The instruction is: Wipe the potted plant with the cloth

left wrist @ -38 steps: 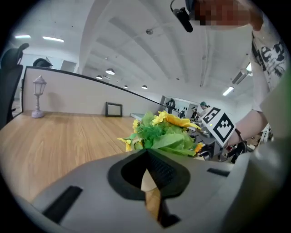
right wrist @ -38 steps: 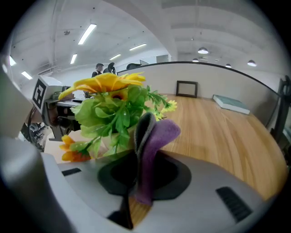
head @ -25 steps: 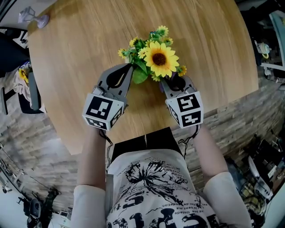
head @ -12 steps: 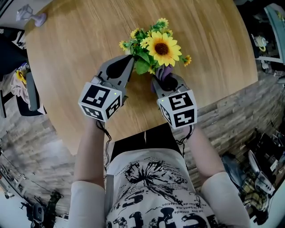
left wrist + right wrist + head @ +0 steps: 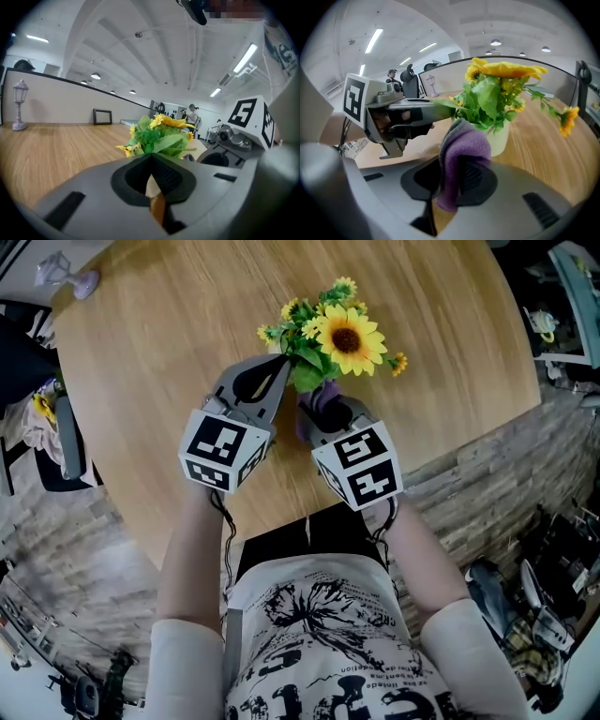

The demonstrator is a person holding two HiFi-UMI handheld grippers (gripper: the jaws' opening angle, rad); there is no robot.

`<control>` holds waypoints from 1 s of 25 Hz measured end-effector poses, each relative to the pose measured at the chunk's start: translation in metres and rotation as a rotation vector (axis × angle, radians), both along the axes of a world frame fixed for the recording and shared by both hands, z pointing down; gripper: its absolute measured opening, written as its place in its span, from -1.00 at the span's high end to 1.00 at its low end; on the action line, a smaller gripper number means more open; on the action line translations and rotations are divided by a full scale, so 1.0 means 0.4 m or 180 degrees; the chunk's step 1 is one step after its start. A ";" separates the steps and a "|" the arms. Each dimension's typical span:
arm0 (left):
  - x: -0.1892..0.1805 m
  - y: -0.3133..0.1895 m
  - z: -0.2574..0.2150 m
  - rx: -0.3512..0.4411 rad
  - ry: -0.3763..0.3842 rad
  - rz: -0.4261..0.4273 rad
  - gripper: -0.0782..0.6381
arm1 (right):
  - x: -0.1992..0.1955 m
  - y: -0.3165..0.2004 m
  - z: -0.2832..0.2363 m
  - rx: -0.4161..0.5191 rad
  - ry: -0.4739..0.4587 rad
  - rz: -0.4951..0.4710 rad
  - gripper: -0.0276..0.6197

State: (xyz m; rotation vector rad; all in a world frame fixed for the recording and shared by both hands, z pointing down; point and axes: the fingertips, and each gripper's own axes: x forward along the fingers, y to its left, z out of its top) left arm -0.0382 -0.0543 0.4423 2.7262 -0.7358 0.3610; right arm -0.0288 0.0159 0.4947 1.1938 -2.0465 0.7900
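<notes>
Your right tool (image 5: pixel 452 176), clamped on the purple cloth (image 5: pixel 465 149), sits beside the potted plant (image 5: pixel 502 138); sweep gently along the leaves (image 5: pixel 487 101) while your clenched left tool (image 5: pixel 152 176) steadies them.

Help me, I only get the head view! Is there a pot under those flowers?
Observer: Yes. The right gripper view shows a white pot under the leaves.
Operator: Is the cloth squeezed tight?
Observer: The right hand-held gripper has its jaws shut on the purple cloth, which sticks up past them, in front of the pot.
Operator: What about the left one?
Observer: The left gripper view shows the left hand-held gripper with its jaws together and the tips right at the leaves. I can't tell if a leaf is pinched.
</notes>
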 end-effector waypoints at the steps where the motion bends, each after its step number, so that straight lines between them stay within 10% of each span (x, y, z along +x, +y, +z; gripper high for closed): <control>1: 0.000 0.000 0.000 -0.0015 0.0015 0.0002 0.77 | -0.010 -0.002 -0.001 -0.0012 -0.0012 -0.0015 0.67; 12: 0.001 -0.004 0.002 -0.0068 -0.0010 0.0078 0.77 | -0.109 0.038 -0.014 -0.0012 -0.0034 -0.0597 0.67; 25: 0.001 -0.004 0.005 -0.0124 -0.0145 -0.0005 0.77 | 0.054 0.079 -0.069 -0.0056 0.0125 -0.0064 0.67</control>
